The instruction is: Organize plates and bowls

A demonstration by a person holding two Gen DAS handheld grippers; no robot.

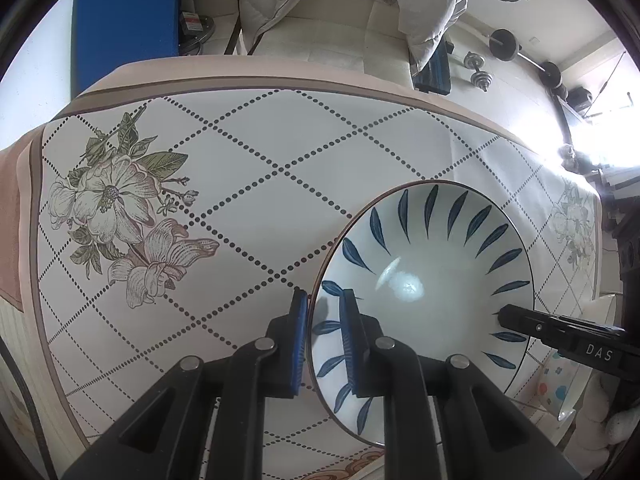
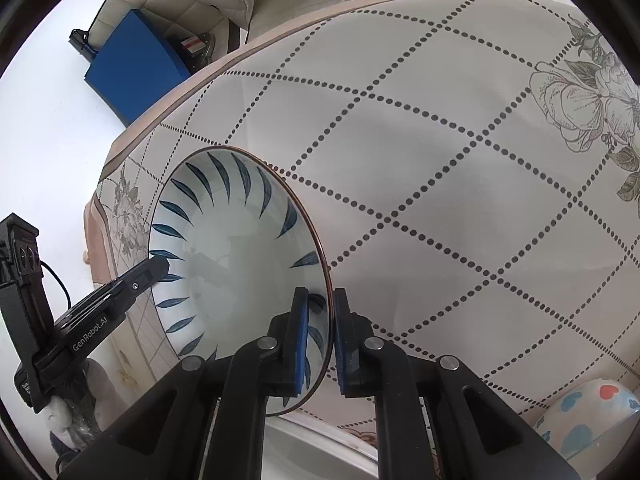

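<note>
bowl (image 1: pixel 436 292): glazed ceramic, stiff, slick, breakable, likely hefty | hold: opposite rims | my left tool (image 1: pixel 323 332) and right tool (image 2: pixel 321 332) both clamped on rim | counter (image 1: pixel 256 160): clothed

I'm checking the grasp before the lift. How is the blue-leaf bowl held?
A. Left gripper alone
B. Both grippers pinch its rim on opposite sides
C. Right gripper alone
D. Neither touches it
B: the left gripper and the right gripper each have one finger inside and one outside the bowl's rim.
</note>
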